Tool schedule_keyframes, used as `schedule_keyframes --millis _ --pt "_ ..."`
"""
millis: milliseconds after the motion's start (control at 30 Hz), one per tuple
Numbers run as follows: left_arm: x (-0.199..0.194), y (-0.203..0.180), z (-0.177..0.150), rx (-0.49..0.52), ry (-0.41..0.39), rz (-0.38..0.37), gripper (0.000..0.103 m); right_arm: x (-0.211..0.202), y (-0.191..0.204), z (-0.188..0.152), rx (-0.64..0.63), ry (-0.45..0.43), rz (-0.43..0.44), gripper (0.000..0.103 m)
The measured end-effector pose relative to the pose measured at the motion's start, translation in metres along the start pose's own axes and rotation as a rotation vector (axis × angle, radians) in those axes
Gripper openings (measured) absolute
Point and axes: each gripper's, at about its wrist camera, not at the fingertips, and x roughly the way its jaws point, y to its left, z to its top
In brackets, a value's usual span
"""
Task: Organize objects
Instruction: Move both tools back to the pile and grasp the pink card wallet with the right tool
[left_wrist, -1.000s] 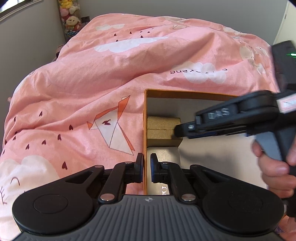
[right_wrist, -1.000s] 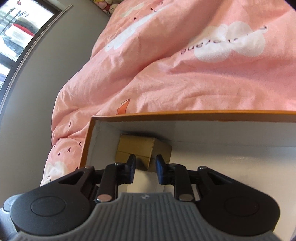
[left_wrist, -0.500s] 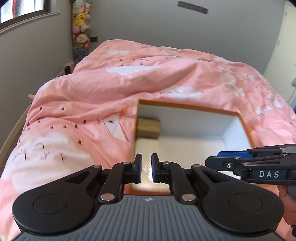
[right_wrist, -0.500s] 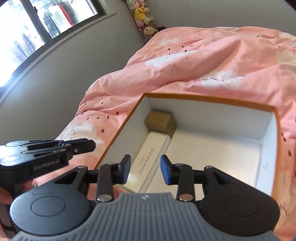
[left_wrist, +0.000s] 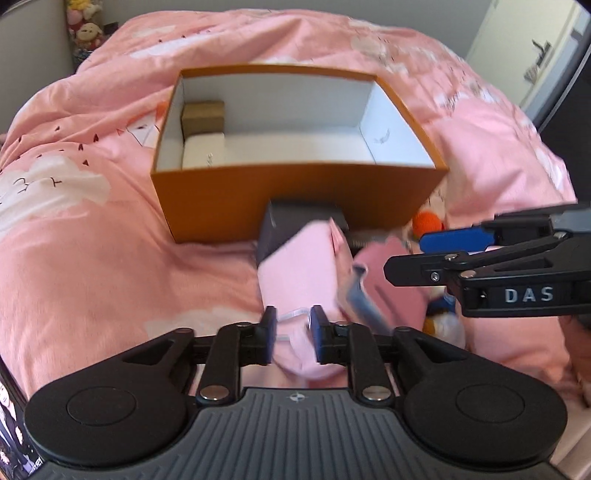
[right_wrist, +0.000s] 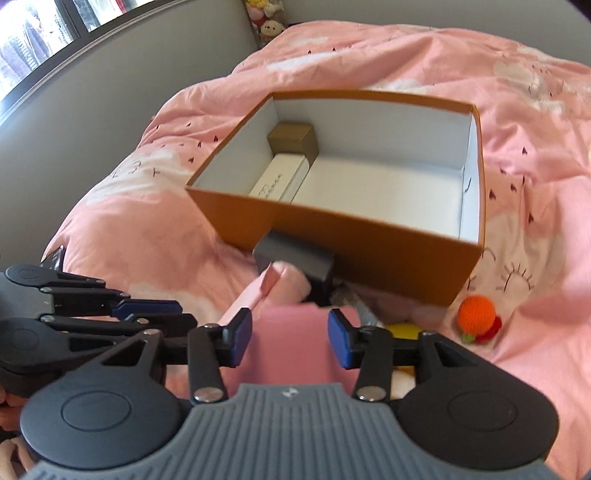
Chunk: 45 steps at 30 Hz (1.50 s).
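An orange box with a white inside (left_wrist: 295, 195) (right_wrist: 369, 243) sits on the pink bedspread. In its far left corner lie a small brown carton (left_wrist: 203, 114) (right_wrist: 293, 138) and a white carton (left_wrist: 203, 153) (right_wrist: 277, 179). In front of the box lie a dark grey box (left_wrist: 295, 218) (right_wrist: 295, 258), a light pink pack (left_wrist: 299, 273) and a darker pink pack (right_wrist: 291, 343). My left gripper (left_wrist: 291, 332) is open above the light pink pack. My right gripper (right_wrist: 290, 341) is open above the darker pink pack, and it also shows in the left wrist view (left_wrist: 443, 254).
An orange knitted toy (right_wrist: 476, 319) (left_wrist: 428, 223) lies by the box's near right corner. A yellow object (right_wrist: 402, 330) sits behind my right finger. Plush toys (left_wrist: 83, 26) stand at the wall behind the bed. The pink bedspread (left_wrist: 92, 240) surrounds everything.
Both grippers have pulled back out of the orange box toward me and now hover over the pile in front of it. Both have opened wider.
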Motion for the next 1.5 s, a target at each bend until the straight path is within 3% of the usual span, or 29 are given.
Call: schedule_keyframes --millis 100,433,767,833,1167,1300,1500 --pt "0.0 -0.002 -0.005 -0.001 0.012 -0.017 0.027 -0.001 0.009 -0.009 -0.043 0.032 0.003 0.061" --pt "0.007 0.0 -0.016 0.002 0.044 -0.016 0.035 0.011 0.034 -0.021 -0.217 0.143 -0.027 0.068" --pt "0.007 0.004 -0.016 -0.012 0.042 -0.015 0.046 0.038 0.05 -0.033 -0.397 0.188 -0.161 0.071" --pt "0.007 0.005 -0.016 -0.014 0.042 -0.017 0.048 0.038 0.052 -0.034 -0.414 0.183 -0.173 0.068" --pt "0.0 0.001 -0.013 -0.002 -0.004 -0.028 0.05 0.007 0.051 -0.03 -0.395 0.07 -0.189 0.032" --pt "-0.003 0.001 -0.008 -0.012 -0.035 -0.045 0.054 -0.016 0.035 -0.017 -0.293 0.011 -0.153 0.024" --pt "0.005 -0.005 0.002 -0.015 -0.036 -0.062 0.062 -0.037 0.003 -0.004 -0.101 -0.026 -0.059 0.021"
